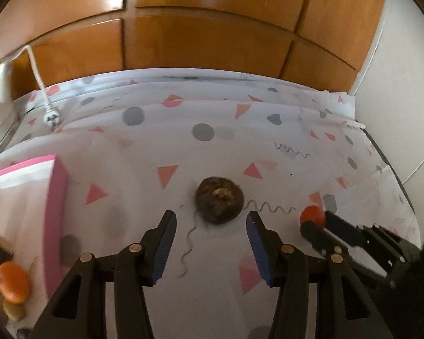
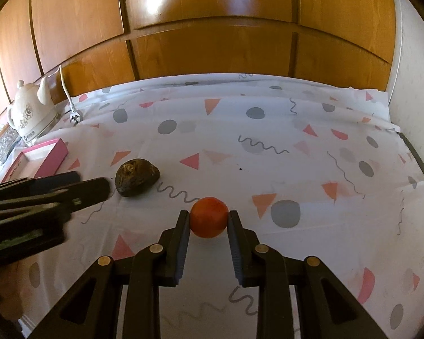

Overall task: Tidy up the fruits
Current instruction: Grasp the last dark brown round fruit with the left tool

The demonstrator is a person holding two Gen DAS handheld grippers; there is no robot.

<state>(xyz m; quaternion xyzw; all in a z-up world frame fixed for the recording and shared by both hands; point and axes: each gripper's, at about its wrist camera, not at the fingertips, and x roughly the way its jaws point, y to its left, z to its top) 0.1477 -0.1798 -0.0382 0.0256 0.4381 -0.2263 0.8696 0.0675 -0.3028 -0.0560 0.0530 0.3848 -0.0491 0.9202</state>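
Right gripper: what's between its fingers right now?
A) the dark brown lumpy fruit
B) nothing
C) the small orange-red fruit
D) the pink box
C: in the right wrist view the right gripper has its pads against both sides of the small orange-red fruit, while the dark brown fruit lies apart on the tablecloth and the pink box sits further to the left.

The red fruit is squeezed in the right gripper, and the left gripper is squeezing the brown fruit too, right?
Not quite. The right gripper does squeeze the red fruit, but the left gripper is open: the left wrist view shows the brown fruit lying just beyond its fingertips, untouched.
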